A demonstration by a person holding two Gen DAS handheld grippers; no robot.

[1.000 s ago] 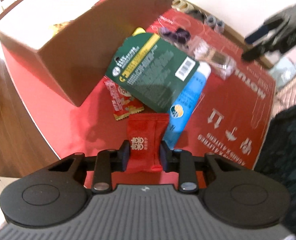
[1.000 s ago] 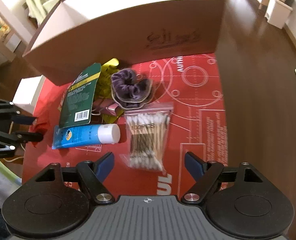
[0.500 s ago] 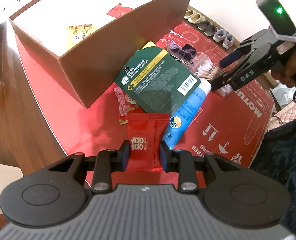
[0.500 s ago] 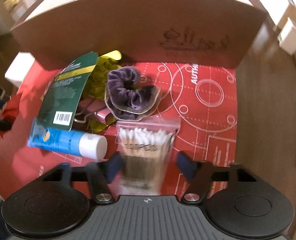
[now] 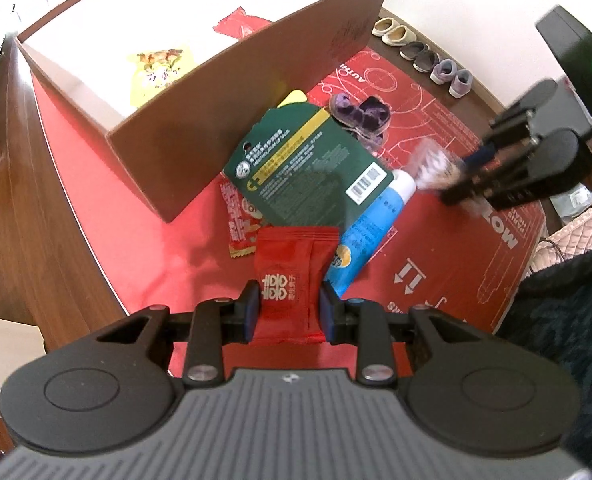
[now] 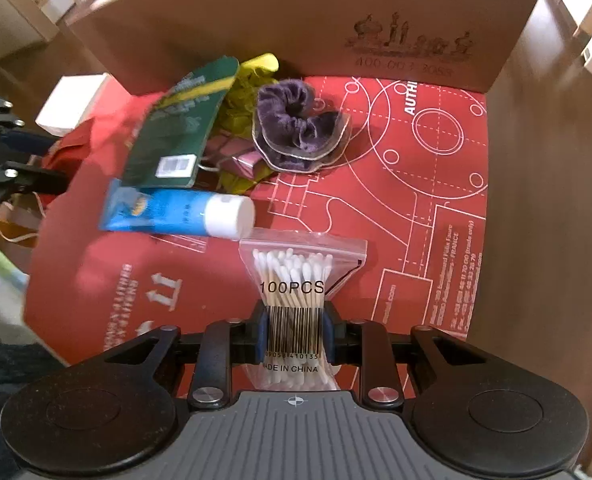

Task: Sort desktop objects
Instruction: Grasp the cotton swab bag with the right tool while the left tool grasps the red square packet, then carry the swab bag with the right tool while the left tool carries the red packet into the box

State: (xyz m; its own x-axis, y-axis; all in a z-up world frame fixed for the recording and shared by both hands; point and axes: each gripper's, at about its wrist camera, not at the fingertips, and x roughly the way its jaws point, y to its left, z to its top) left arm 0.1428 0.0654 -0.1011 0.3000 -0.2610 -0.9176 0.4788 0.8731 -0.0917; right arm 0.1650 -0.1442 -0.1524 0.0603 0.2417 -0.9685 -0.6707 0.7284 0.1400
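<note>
My left gripper [image 5: 288, 307] is shut on a red snack packet [image 5: 291, 276] and holds it above the red mat [image 5: 436, 240]. My right gripper [image 6: 294, 330] is shut on a clear bag of cotton swabs [image 6: 296, 280], lifted off the mat; the bag also shows blurred in the left wrist view [image 5: 432, 166]. On the mat lie a green card package [image 5: 308, 164], a blue tube with a white cap [image 5: 370, 222], a purple scrunchie [image 6: 300, 120] and a small red-and-white snack packet [image 5: 240, 220]. The brown cardboard box [image 5: 232, 92] stands behind them.
Inside the box lie a yellow snack bag [image 5: 158, 70] and a red packet [image 5: 238, 26]. A yellow item [image 6: 248, 92] and a pink item [image 6: 236, 156] lie under the green package. Shoes [image 5: 428, 60] stand on the floor beyond the brown wooden table [image 5: 28, 200].
My right gripper closed on the cotton swab bag and lifted it. My left gripper rose with the red packet, and the box interior came into view.
</note>
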